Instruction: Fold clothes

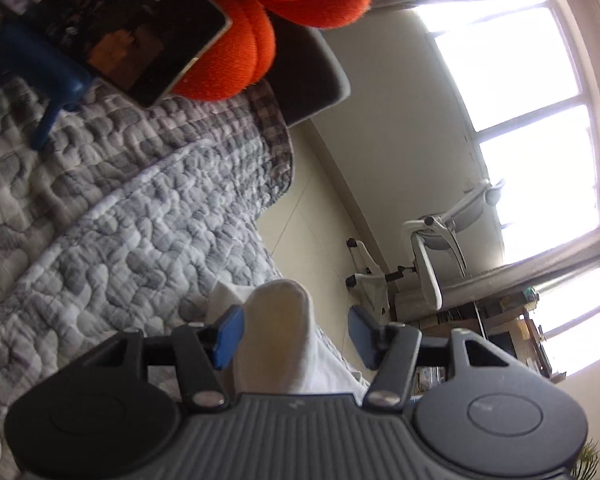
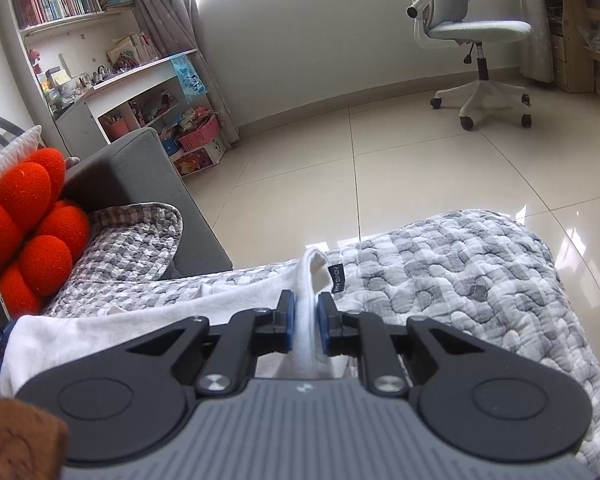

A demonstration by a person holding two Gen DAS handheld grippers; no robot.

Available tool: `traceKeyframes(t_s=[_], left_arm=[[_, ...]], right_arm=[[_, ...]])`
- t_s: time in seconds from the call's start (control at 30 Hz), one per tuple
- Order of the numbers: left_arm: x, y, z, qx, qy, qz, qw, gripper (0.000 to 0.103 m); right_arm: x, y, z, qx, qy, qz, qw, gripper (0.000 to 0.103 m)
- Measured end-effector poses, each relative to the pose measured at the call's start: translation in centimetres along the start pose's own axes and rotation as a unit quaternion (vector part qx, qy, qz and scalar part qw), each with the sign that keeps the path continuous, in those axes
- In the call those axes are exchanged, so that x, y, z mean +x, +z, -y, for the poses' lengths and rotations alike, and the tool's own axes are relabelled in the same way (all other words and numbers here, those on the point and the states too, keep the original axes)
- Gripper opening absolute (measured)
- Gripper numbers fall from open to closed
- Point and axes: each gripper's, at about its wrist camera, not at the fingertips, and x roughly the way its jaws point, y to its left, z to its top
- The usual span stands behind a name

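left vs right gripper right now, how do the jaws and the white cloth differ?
The left gripper stands wide open; the right gripper is nearly closed. A gap shows beside the white garment on the left; on the right a thin ridge of the white garment fills the narrow slot. Shared: blue pads, the same cloth between them, over the grey quilt.

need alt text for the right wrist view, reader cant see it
The right gripper has a raised fold of a white garment between its blue pads, over a grey quilted blanket. An orange knot cushion sits at left; a tiled floor and a white office chair lie beyond.
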Motion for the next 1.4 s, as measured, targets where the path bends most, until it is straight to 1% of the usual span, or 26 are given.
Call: traceKeyframes(t_s=[0.1,0.13,0.2,0.23,0.27,0.3,0.37,0.43,0.6,0.73,0.83,0.9,0.97,1.07,1.13,1.17,1.2,1.23,1.3,1.33,1.4], left_arm=[[1.9,-0.4,1.7,0.064,0.026,-0.014,0.9976,0.059],[2.7,-0.5,2.2,0.083,0.038,-0.016,0.9956,0.056],[4.2,-0.5,2.7,0.115,0.052,-0.017,0.9919,0.043],[4.8,-0.5,2.7,0.124,0.056,-0.018,0.9905,0.025],[5.3,-0.4,2.5,0.123,0.061,-0.02,0.9904,0.011],[5.4,-0.3,2.1,0.117,0.064,-0.017,0.9909,0.008],[5.3,-0.1,1.1,0.103,0.068,-0.005,0.9924,0.006],[5.2,0.1,0.3,0.092,0.071,0.006,0.9932,0.005],[5.0,0.1,0.2,0.106,0.065,0.029,0.9919,0.005],[4.9,0.1,0.3,0.121,0.066,0.044,0.9895,0.005],[4.4,-0.1,0.2,0.128,0.048,0.064,0.9886,0.005],[4.4,-0.1,0.3,0.141,0.05,0.065,0.9866,0.005],[5.1,-0.2,0.0,0.146,0.064,0.047,0.9861,0.005],[5.8,-0.5,-0.6,0.14,0.073,0.027,0.987,0.006],[5.4,-0.1,-0.5,0.129,0.065,0.033,0.989,0.008],[5.2,0.2,-0.4,0.131,0.064,0.036,0.9887,0.012],[4.9,0.3,-0.1,0.137,0.062,0.038,0.9879,0.012],[4.9,0.3,0.2,0.151,0.062,0.037,0.9859,0.012],[5.1,0.0,0.9,0.187,0.071,0.032,0.9792,0.012],[5.3,-0.2,1.3,0.206,0.077,0.027,0.9751,0.012],[6.1,-0.6,1.8,0.234,0.098,0.019,0.9672,0.011]], right_arm=[[0.1,-0.1,-0.2,-0.02,-0.001,0.001,1.0,0.018],[0.2,-0.2,-0.3,-0.027,0.002,0.001,1.0,0.018],[0.4,-0.3,-0.5,-0.041,0.0,0.003,0.999,0.016],[0.6,-0.4,-0.6,-0.046,-0.001,0.006,0.999,0.013],[0.8,-0.5,-0.7,-0.052,-0.002,0.008,0.999,0.01],[0.9,-0.6,-0.8,-0.057,-0.004,0.014,0.998,0.009],[0.7,-0.6,-0.8,-0.065,-0.005,0.03,0.997,0.006],[0.7,-0.4,-0.9,-0.068,-0.007,0.043,0.997,0.006],[1.8,-0.8,-1.1,-0.073,-0.027,0.049,0.996,0.005],[1.2,-0.3,-1.4,-0.077,-0.019,0.077,0.994,0.005],[1.1,-0.7,-1.3,-0.077,-0.014,0.096,0.992,0.005],[0.9,-0.8,-1.0,-0.072,-0.007,0.108,0.991,0.005],[1.3,-0.5,-0.9,-0.069,-0.016,0.093,0.993,0.005],[3.6,-1.3,-1.0,-0.087,-0.037,0.014,0.995,0.005],[3.8,-1.2,-1.1,-0.085,-0.038,0.01,0.996,0.005],[3.7,-1.1,-1.1,-0.083,-0.038,0.012,0.996,0.009],[3.5,-0.8,-1.1,-0.078,-0.035,0.019,0.996,0.01],[3.3,-0.4,-1.0,-0.072,-0.03,0.026,0.997,0.014],[3.2,0.0,-0.9,-0.067,-0.021,0.032,0.997,0.014],[3.3,0.0,-0.9,-0.069,-0.018,0.028,0.997,0.015],[4.1,-0.6,-1.0,-0.082,-0.029,0.011,0.996,0.016]])
